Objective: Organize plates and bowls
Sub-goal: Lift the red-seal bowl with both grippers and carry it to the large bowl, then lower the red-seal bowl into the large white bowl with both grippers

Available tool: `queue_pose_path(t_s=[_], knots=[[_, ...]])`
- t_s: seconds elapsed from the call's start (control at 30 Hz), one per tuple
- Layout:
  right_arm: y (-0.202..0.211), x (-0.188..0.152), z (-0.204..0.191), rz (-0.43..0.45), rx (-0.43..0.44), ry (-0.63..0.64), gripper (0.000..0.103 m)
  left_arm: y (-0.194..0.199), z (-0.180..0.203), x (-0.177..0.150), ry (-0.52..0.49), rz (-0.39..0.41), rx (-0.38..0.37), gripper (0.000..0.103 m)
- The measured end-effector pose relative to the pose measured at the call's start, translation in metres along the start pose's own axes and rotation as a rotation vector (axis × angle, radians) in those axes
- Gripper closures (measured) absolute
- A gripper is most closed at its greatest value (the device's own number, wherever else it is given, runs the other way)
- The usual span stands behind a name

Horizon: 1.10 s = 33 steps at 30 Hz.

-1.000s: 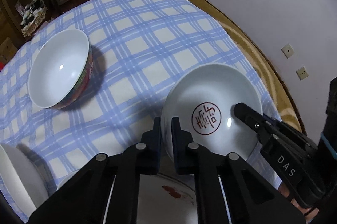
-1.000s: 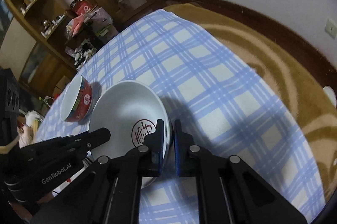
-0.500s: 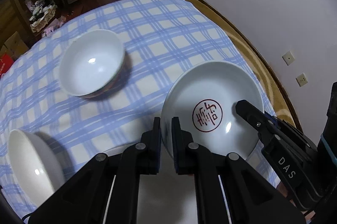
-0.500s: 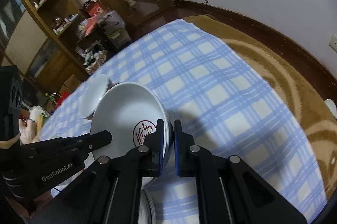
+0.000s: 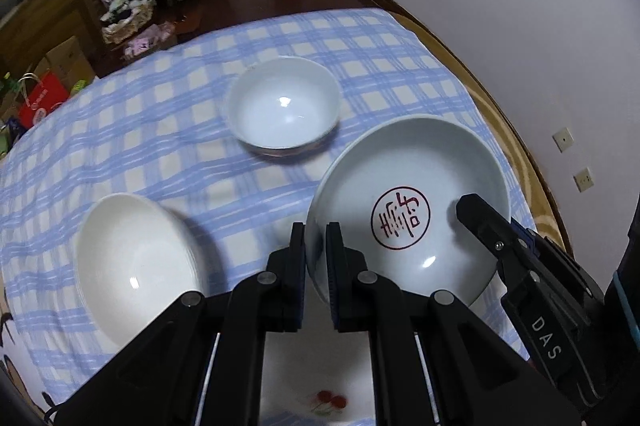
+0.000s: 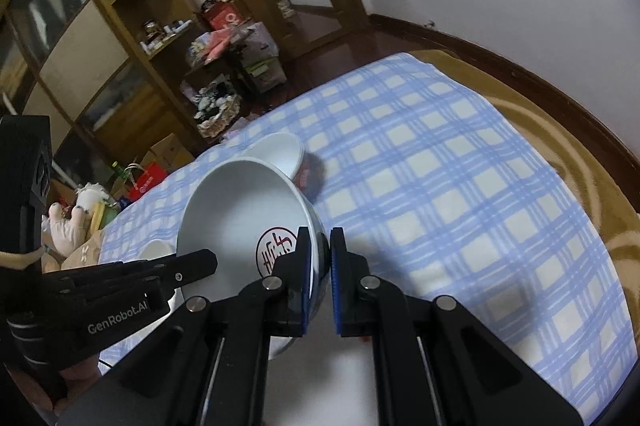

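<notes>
Holding the stamped bowl (image 5: 408, 202) tilted above the desk (image 5: 168, 130), I have both grippers' jaws clamped on its rim: left gripper (image 5: 316, 254) at nine o'clock, right gripper (image 6: 320, 266) at three. A plain bowl (image 5: 136, 266) and a patterned bowl (image 5: 284, 106) sit beyond, well apart.

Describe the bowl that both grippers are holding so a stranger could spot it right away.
Over the checked tablecloth, nearest the wall, sits the stamped bowl, pinched at opposite rims by both grippers. Unlike the two plain white bowls nearby, it has a round red seal inside.
</notes>
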State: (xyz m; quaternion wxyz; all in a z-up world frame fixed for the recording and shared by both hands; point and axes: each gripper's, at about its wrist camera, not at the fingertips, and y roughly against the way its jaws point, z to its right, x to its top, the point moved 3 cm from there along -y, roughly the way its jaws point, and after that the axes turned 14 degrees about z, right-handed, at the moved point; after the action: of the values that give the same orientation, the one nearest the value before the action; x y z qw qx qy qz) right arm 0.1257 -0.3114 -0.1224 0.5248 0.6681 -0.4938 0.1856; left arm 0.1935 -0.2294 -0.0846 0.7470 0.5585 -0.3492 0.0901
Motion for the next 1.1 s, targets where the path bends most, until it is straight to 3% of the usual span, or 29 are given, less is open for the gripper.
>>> queue_pose_path(t_s=[0.6,1.1], knots=[[-0.016,-0.030,-0.112,-0.023,0.196,0.137,0.093,0.059,-0.107,-0.025,0.062,0.025,0.124,0.093],[-0.032,-0.065,-0.149,-0.062,0.223,0.246,0.093,0.057,-0.158,-0.053,0.155,0.018,0.124,0.093]])
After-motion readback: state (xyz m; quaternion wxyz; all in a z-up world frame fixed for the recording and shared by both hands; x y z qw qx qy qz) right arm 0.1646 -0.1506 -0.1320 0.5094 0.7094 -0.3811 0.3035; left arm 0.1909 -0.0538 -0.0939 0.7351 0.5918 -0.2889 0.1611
